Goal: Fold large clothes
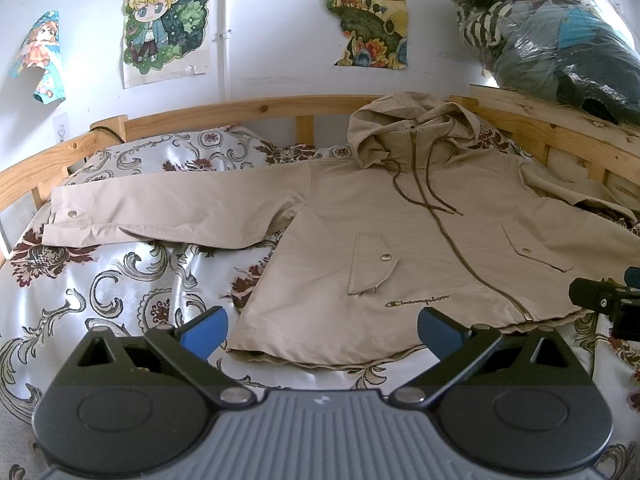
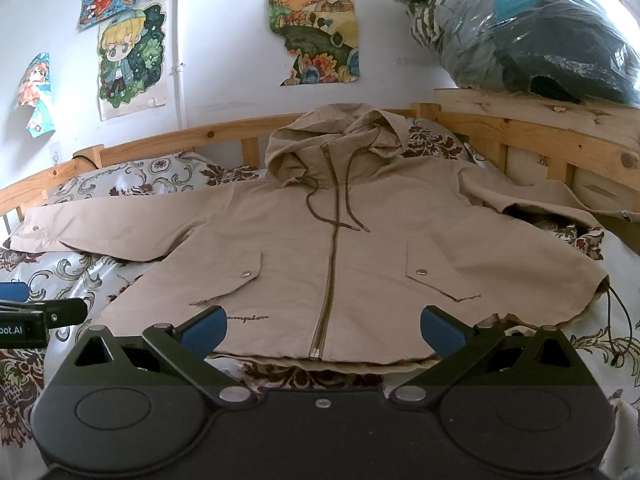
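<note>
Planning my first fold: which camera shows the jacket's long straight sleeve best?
The left wrist view: the sleeve lies stretched flat, cuff and snap clear. The right wrist view shows the same sleeve squeezed toward the left edge.

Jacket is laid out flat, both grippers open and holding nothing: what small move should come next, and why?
Probably the left gripper should reach out to the long sleeve's cuff. The jacket lies zipped and face up on the bed, that sleeve stretched straight out sideways, so folding it in looks like the natural start.
</note>
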`<action>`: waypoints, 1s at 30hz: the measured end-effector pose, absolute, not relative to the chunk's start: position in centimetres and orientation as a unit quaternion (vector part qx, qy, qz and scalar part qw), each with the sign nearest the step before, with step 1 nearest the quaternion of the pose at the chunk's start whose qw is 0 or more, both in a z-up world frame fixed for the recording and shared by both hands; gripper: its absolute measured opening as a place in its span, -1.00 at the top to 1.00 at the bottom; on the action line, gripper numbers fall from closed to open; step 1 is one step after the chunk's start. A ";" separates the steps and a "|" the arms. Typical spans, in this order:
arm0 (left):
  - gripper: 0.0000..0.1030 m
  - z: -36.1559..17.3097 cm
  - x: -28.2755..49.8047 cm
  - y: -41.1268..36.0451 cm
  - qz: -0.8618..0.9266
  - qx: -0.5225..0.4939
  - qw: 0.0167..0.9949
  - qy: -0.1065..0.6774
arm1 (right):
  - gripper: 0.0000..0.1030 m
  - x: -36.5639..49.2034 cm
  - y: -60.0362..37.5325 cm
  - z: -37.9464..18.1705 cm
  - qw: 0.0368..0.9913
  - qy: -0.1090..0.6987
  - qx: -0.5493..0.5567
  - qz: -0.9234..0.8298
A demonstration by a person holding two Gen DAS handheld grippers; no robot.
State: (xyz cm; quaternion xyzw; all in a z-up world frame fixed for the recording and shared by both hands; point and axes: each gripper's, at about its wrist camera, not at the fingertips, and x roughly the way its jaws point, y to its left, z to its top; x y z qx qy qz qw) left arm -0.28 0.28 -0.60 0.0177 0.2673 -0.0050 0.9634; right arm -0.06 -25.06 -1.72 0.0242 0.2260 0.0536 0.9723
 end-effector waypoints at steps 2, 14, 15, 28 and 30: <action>-0.99 -0.6 -0.3 0.3 -0.006 0.017 0.963 0.268 | -0.99 0.0 -25.3 -2.0 0.972 0.227 0.026 0.053; -0.99 -1.1 -0.1 0.1 -0.003 0.019 0.961 0.276 | -0.99 0.2 -25.3 -1.9 0.971 0.235 0.041 0.014; -0.99 -1.2 -0.1 0.1 -0.002 0.020 0.960 0.279 | -0.99 0.2 -25.4 -1.9 0.970 0.240 0.046 0.004; -0.99 1.6 3.5 0.4 -0.018 0.066 0.940 0.334 | -0.99 -0.6 -36.2 2.4 0.954 0.216 0.179 -0.107; -0.99 2.6 4.8 -0.5 -0.031 0.089 0.939 0.330 | -0.99 -0.4 -38.6 3.7 0.961 0.210 0.141 -0.115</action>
